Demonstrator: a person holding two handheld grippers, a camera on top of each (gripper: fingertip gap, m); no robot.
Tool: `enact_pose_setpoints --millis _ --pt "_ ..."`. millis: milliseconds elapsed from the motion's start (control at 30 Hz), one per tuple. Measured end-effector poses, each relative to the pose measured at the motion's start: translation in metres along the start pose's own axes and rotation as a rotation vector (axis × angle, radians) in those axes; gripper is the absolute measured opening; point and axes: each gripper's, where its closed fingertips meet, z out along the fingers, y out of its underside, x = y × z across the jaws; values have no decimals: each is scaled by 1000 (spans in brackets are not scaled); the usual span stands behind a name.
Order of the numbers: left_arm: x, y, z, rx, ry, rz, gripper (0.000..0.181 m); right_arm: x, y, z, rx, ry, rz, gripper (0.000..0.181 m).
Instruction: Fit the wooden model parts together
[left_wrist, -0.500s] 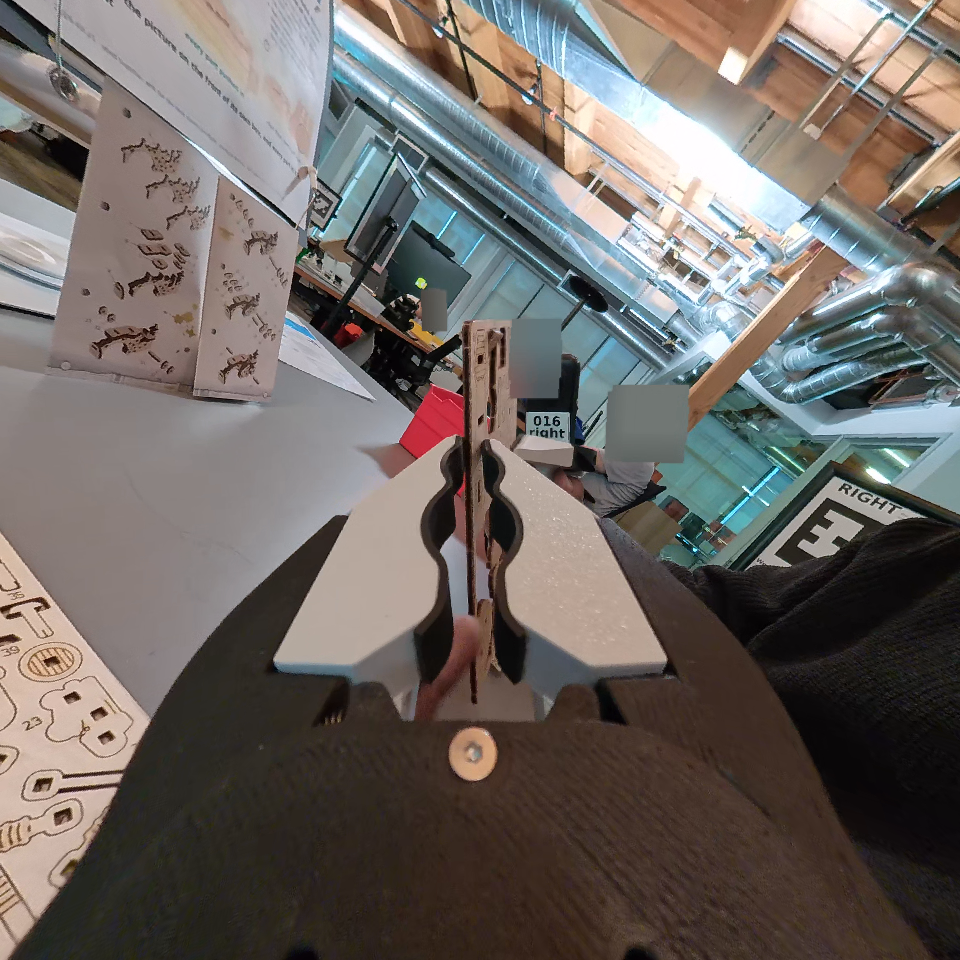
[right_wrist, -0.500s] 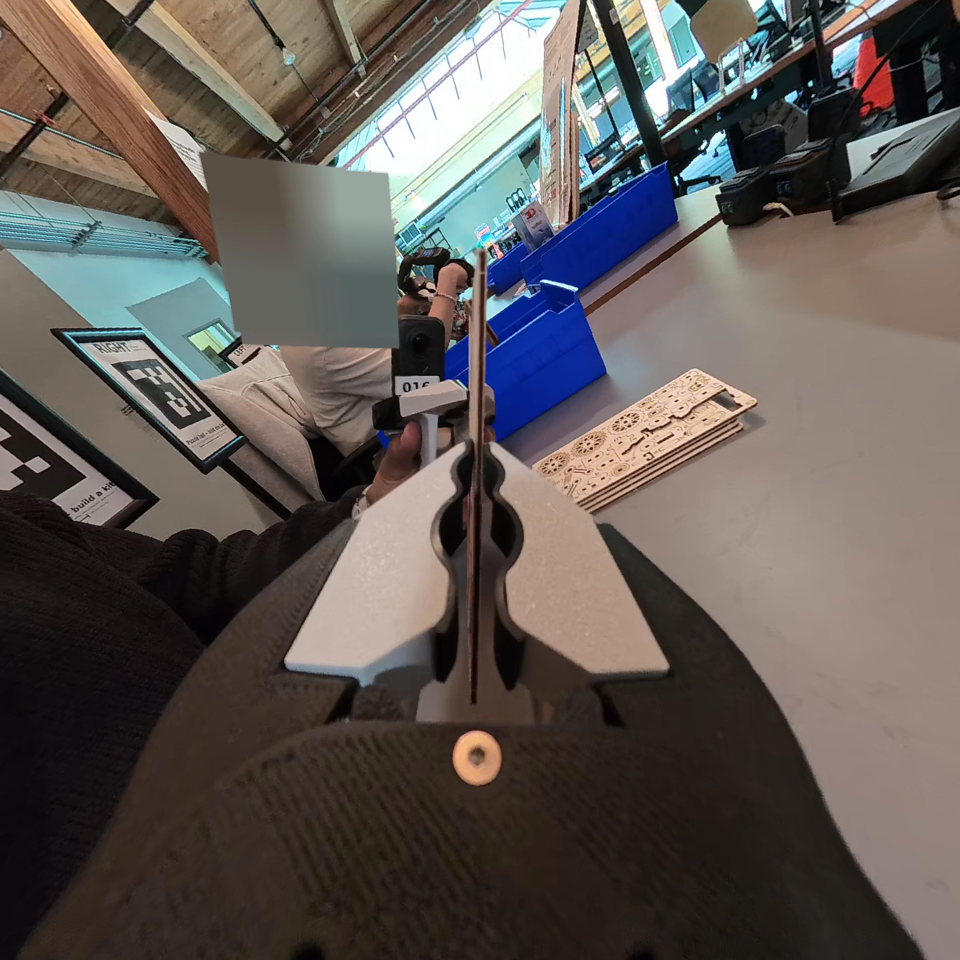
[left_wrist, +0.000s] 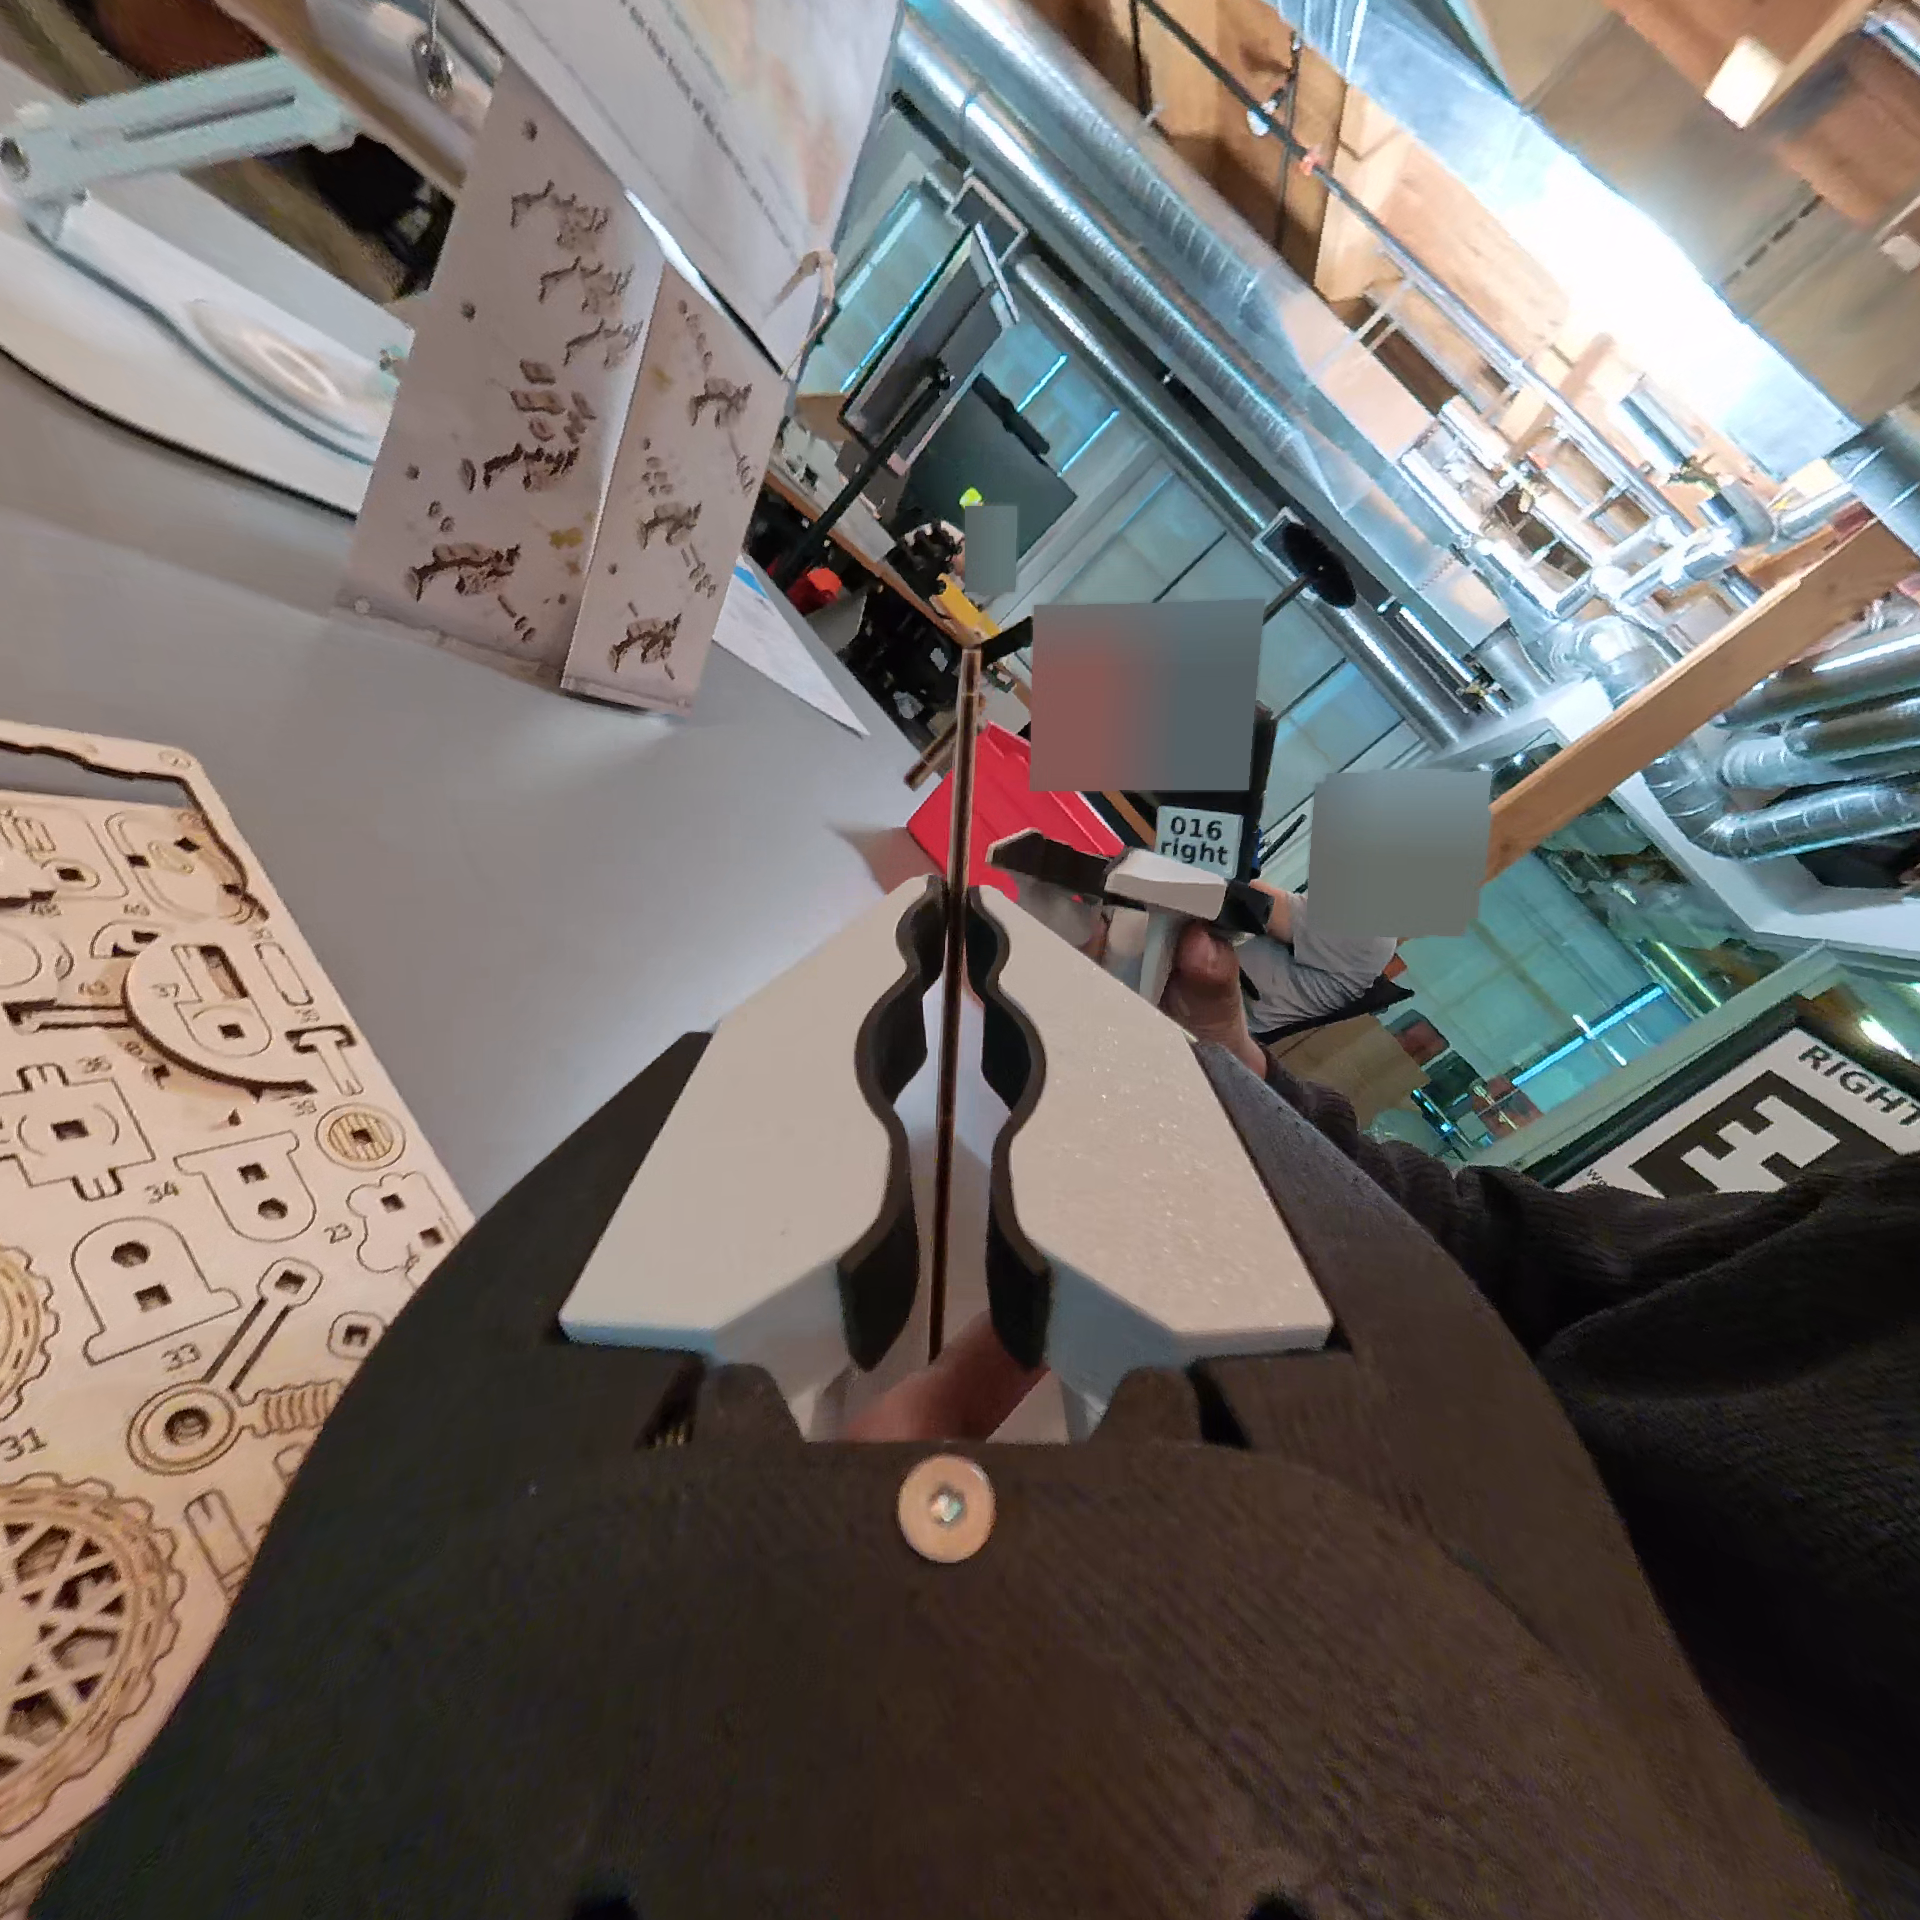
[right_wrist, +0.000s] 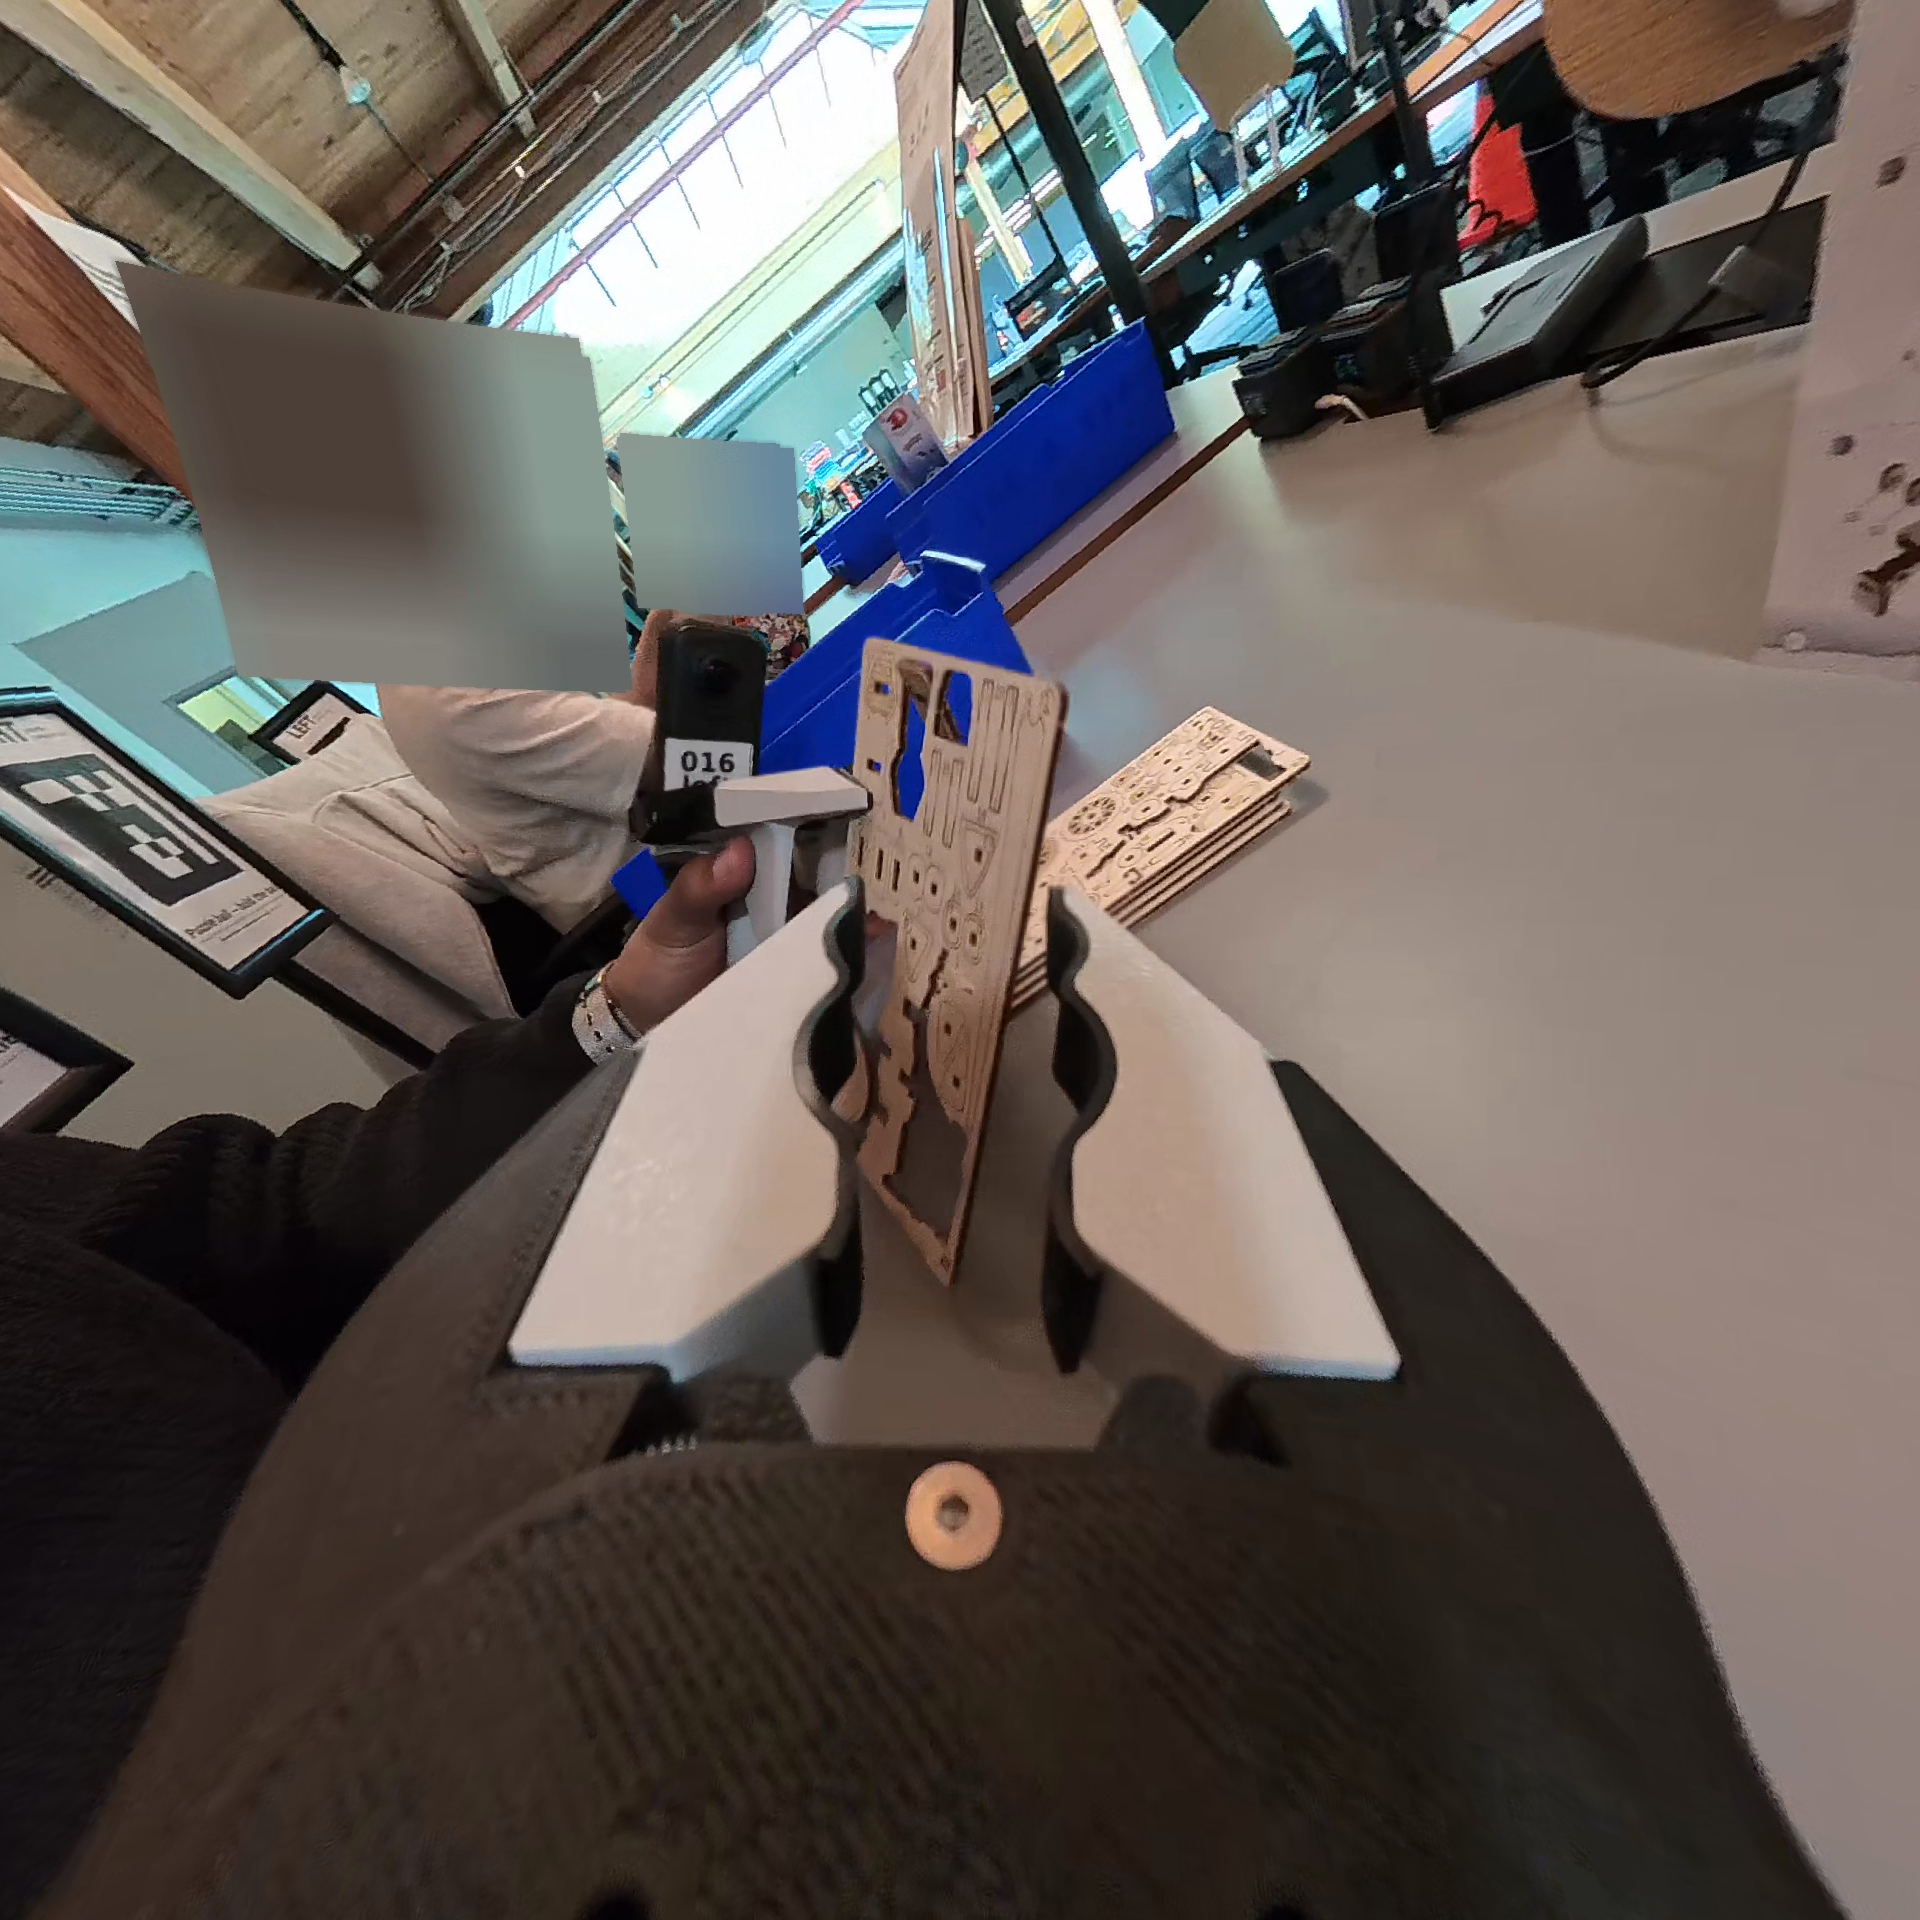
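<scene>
Left fingers (left_wrist: 951, 894) pinch the sheet (right_wrist: 961, 914) edge-on, frame centre; right fingers (right_wrist: 956, 904) gape around it: close squarely, no twist.

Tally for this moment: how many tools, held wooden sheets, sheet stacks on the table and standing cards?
Tools: 2 (left tool shut on the sheet, right tool open)
Held wooden sheet: 1
Stack of sheets on the table: 1
Standing card: 1
Total: 5

Pale tan wooden sheet (right_wrist: 961, 914) (dark laser-cut outlines), blue bins (right_wrist: 1049, 468), grey table (right_wrist: 1507, 935).
</scene>
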Motion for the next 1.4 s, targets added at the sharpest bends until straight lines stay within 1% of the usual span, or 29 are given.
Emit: enact_pose_setpoints --millis 200,400,667,800,867,900,967,1000,1067,1100,1133,1200,1233,1300,1400 --pt "-9 13 2 -87 -34 -13 0 8 -1 -4 -6 48 -55 34" --pt "-19 29 4 -182 -55 -65 0 10 6 -2 -44 80 -125 32" --pt "-25 38 5 -221 -65 -99 1 12 16 2 -103 119 -224 32" --pt "-23 44 9 -250 -53 -88 1 12 7 7 -136 156 -319 33" --pt "-19 47 12 -262 -45 -71 1 10 2 13 -177 180 -377 34" --pt "-17 47 13 -265 -39 -61 1 10 4 18 -219 193 -400 38" --pt "-12 49 15 -273 -17 -43 1 13 16 29 -342 216 -446 49" --pt "-8 50 16 -280 1 -37 1 16 21 34 -395 235 -486 52" --pt "-2 54 17 -305 26 -16 1 22 25 41 -463 262 -581 55" --pt "-3 56 17 -318 15 4 1 22 27 43 -484 251 -601 53" --pt "-3 58 17 -332 16 23 2 19 30 44 -508 221 -588 51" --pt "1 61 18 -352 31 42 2 12 40 44 -567 140 -490 52" --pt "1 63 18 -356 34 50 3 10 44 44 -585 111 -436 50" --pt "0 65 19 -367 29 64 3 11 51 44 -605 85 -368 42" --pt "-5 66 18 -380 3 80 4 14 54 45 -597 65 -332 32"
